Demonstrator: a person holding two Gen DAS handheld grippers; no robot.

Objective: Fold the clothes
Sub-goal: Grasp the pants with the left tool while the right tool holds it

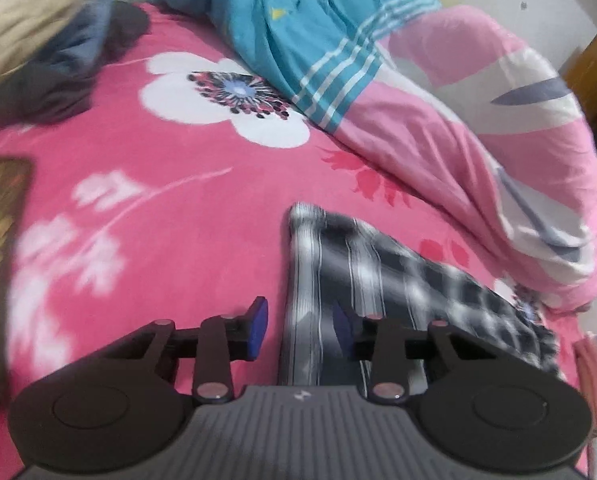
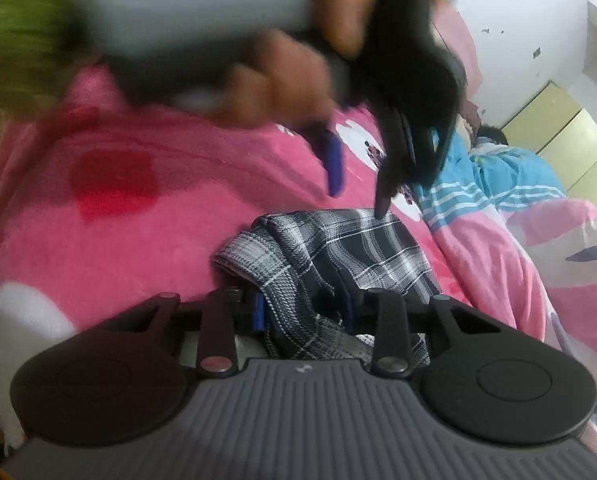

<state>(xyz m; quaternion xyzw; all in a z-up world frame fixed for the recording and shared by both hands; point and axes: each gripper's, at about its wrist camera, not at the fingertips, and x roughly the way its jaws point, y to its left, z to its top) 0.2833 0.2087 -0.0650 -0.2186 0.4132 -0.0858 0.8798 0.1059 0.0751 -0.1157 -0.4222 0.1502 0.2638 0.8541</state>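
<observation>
- Plaid garment [image 2: 338, 248] lies on bed [image 2: 158, 240].
- Quilt [image 2: 518, 264] heaped right of garment; striped cloth [image 1: 298, 40] behind it.
- Left hand-held gripper [image 2: 358, 188] above garment's far edge.
- Garment's near part between the right hand-held gripper [image 2: 304, 312] fingers.

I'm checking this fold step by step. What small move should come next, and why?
Probably settle the left gripper onto the plaid garment's free edge. Its jaws stand apart with only an edge between them, while the right gripper already has bunched cloth between its pads.

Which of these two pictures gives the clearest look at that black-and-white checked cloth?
The right wrist view: the checked cloth is sharp there, its folds plain. The left wrist view shows the cloth lying on the pink bedspread, but blurred.
</observation>
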